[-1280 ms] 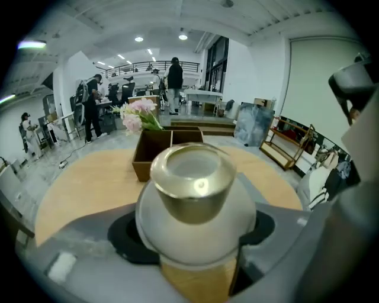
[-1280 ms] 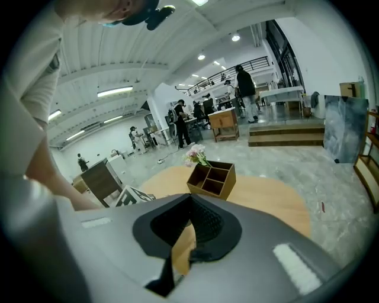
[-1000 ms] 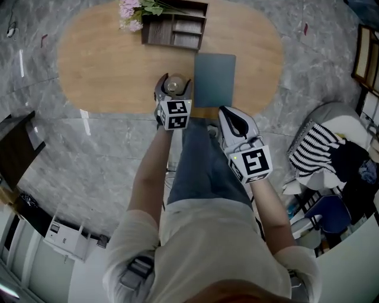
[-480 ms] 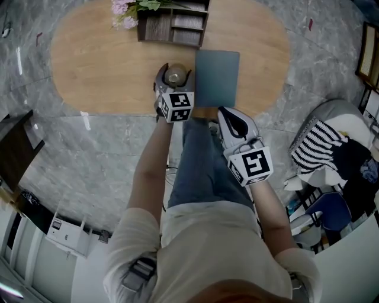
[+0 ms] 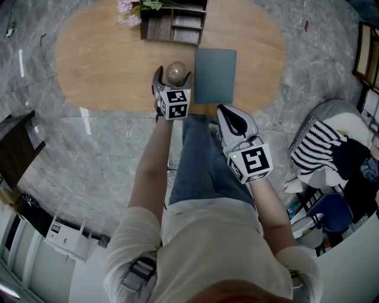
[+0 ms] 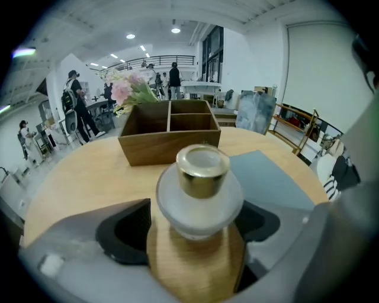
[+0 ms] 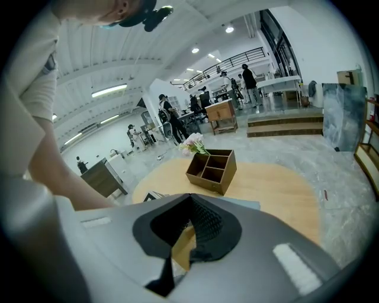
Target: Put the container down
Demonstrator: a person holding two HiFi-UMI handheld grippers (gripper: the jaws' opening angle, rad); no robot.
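Observation:
The container (image 5: 175, 72), a round frosted jar with a gold cap, stands upright on the oval wooden table (image 5: 106, 65) near its front edge. My left gripper (image 5: 173, 77) straddles it, and its jaws are opening. In the left gripper view the container (image 6: 200, 189) sits between the dark pads (image 6: 127, 231), with a gap showing on the left side, so nothing grips it. My right gripper (image 5: 230, 115) hovers at the table's front edge, over the person's lap, to the right of the container. Its jaws meet at the tips (image 7: 190, 204) with nothing between them.
A blue-grey mat (image 5: 215, 76) lies just right of the container. A dark wooden organizer box (image 5: 174, 26) and pink flowers (image 5: 133, 9) stand at the table's far edge. Marble floor surrounds the table; a chair with striped cloth (image 5: 317, 148) is at the right.
The left gripper's jaws have spread wider around the container, which now rests on the table. The right gripper has hardly moved.

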